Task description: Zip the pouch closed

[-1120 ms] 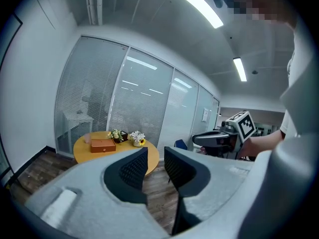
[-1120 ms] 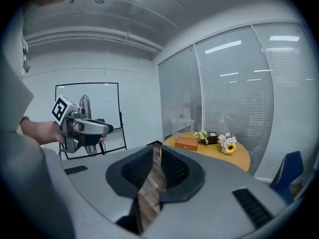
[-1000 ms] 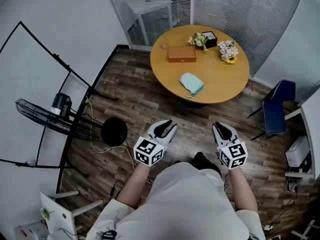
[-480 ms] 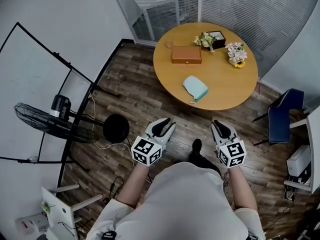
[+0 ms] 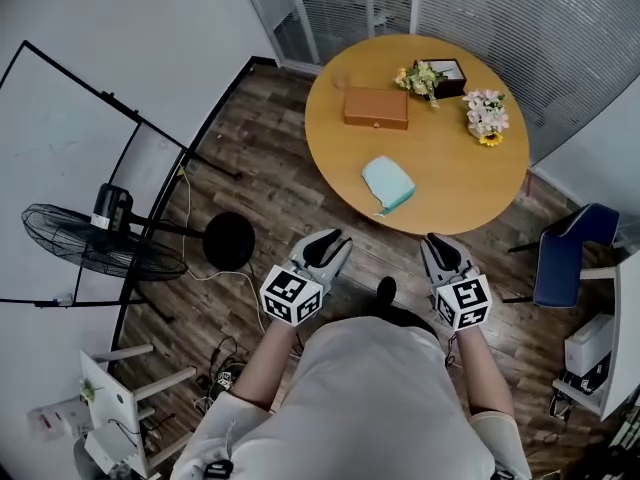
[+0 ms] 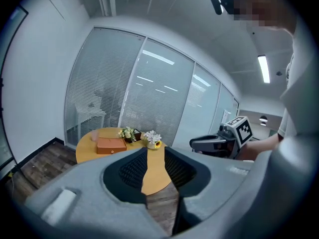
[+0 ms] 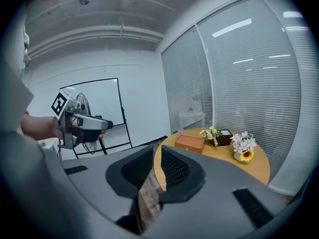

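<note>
A round wooden desk (image 5: pixel 455 173) stands on the far side of the room, and the pouch (image 5: pixel 389 183) lies flat on the near part of it, not far from the near edge. The pouch is light blue. Its long side runs from far left to near right. A thin little tab sticks out at its near end and points at the near edge of the desk. From here I cannot tell if its zip is open or closed. Further back on the desk is a flat brown box (image 5: pixel 376 108). It lies well apart from the pouch. To the right of the box there is a bunch of flowers (image 5: pixel 422 76) in front of a dark box (image 5: pixel 449 71), and a second bunch of flowers (image 5: pixel 487 118) with a yellow one in it. The person stands on the wood floor (image 5: pixel 270 203), back from the desk, and holds both tools low in front of the body. The left gripper (image 5: pixel 332 239) points at the desk, and its jaws stand a little way apart with nothing between them. The right gripper (image 5: pixel 440 239) points the same way. Its jaws show only a thin gap and hold nothing. Both are well apart from the pouch. A black fan (image 5: pixel 100 243) stands at the left by a big board, and a blue chair (image 5: pixel 562 258) stands at the right.
</note>
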Tool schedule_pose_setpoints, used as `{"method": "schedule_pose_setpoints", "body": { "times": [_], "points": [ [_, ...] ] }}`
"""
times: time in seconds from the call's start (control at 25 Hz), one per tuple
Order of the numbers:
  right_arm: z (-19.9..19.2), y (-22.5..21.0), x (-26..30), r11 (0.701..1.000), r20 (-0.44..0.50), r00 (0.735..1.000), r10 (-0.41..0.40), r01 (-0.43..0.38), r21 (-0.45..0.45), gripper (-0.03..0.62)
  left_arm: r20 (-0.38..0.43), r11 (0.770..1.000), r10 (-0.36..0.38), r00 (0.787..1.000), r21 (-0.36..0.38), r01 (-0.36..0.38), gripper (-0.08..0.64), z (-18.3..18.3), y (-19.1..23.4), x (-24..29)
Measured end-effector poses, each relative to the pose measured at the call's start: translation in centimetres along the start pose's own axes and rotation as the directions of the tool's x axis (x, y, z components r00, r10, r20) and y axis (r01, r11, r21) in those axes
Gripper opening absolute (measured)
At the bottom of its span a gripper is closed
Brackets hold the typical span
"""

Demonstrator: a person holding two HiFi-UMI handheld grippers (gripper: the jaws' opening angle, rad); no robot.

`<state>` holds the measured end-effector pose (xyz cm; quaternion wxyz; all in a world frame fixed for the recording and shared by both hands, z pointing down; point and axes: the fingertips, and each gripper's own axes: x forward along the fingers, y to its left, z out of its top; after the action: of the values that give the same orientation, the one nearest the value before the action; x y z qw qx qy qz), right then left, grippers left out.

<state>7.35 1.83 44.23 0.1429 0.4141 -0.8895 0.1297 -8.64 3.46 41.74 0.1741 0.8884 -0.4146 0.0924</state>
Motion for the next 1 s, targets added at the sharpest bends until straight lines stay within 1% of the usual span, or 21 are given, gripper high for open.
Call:
{"method": "schedule_pose_setpoints", "body": {
  "times": [0.24,0.6,0.76,1.0],
  "points": [
    [-0.6,-4.2,2.6,0.999,-0.026,0.998,0.05,-0.05,0.003,0.052,-0.014,0.999,0.047,0.999,-0.007,-0.047,0.104,0.0,0.9,3.7],
    [-2.2,-6.7,5.8,0.995,-0.08,0.992,0.101,-0.099,0.023,0.057,-0.074,0.998,0.048,0.996,-0.038,-0.051,0.104,-1.8,2.2,7.1],
    [-2.6,-7.4,7.4,0.995,-0.095,0.99,0.1,-0.097,0.031,0.058,-0.103,0.999,0.03,0.994,-0.034,-0.033,0.104,-2.4,3.4,8.6],
    [-3.6,-7.9,10.3,0.996,-0.131,0.988,0.085,-0.08,0.042,0.057,-0.147,0.999,-0.035,0.989,-0.031,0.03,0.104,-3.7,5.9,11.0]
  ]
}}
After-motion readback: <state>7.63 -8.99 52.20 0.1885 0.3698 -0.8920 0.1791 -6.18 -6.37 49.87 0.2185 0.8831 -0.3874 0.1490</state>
